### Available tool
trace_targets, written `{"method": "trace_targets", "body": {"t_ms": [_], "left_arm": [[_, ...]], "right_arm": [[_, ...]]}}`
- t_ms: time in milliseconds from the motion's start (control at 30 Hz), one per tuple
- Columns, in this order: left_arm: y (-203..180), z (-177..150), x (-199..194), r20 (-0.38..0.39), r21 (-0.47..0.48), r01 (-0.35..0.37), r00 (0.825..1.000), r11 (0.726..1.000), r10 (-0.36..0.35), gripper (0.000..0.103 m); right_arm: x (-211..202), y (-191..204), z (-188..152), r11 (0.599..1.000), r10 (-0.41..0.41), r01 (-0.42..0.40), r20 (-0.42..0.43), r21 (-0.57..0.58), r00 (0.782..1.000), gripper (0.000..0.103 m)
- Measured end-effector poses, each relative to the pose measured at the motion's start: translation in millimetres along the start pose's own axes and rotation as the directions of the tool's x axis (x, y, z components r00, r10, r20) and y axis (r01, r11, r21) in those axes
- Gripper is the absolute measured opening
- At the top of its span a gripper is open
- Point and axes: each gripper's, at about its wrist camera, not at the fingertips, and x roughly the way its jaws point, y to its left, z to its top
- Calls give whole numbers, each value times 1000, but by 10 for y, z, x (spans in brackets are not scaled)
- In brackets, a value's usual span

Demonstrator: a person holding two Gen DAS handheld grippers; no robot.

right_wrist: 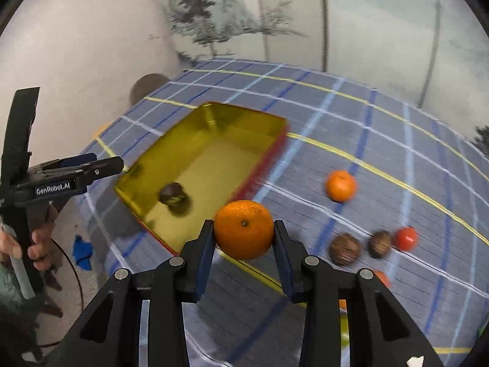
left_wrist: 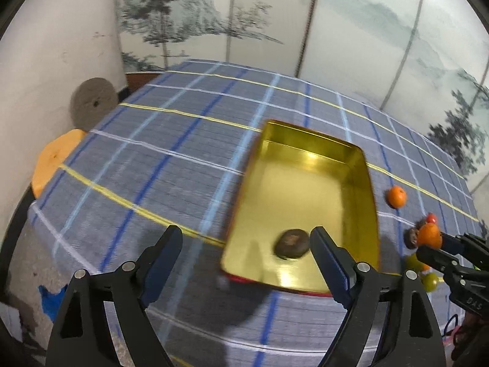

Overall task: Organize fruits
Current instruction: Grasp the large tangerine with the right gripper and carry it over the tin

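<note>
Plaid cloth (left_wrist: pixel 171 159) carries the gold tin (left_wrist: pixel 308 183), one brown fruit (left_wrist: pixel 292 243) inside. Your left gripper (left_wrist: pixel 247 244) stands released above it; your right gripper (right_wrist: pixel 244 238) clamps an orange (right_wrist: pixel 243 229) beside the tin, apparently bound there. Loose fruit (right_wrist: pixel 340 186) waits nearby.

Blue plaid tablecloth (left_wrist: pixel 171 140), painted tree-and-mountain folding screen (left_wrist: pixel 351 24), round grey stone disc (left_wrist: pixel 93 104) against the wall

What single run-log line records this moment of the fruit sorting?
left claw: open, empty | right claw: shut on orange | gold tin: one dark fruit inside | cloth: other fruits loose
</note>
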Motion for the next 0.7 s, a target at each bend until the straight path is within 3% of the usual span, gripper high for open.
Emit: {"method": "trace_targets", "body": {"t_ms": [333, 700], "left_arm": [[428, -73, 26, -9, -83, -64, 998, 995, 63, 85], [688, -165, 137, -43, -140, -83, 996, 987, 77, 85]], "right_arm": [[580, 469, 294, 995, 53, -60, -94, -76, 994, 34], [1004, 670, 249, 989, 26, -52, -183, -137, 983, 35]]}}
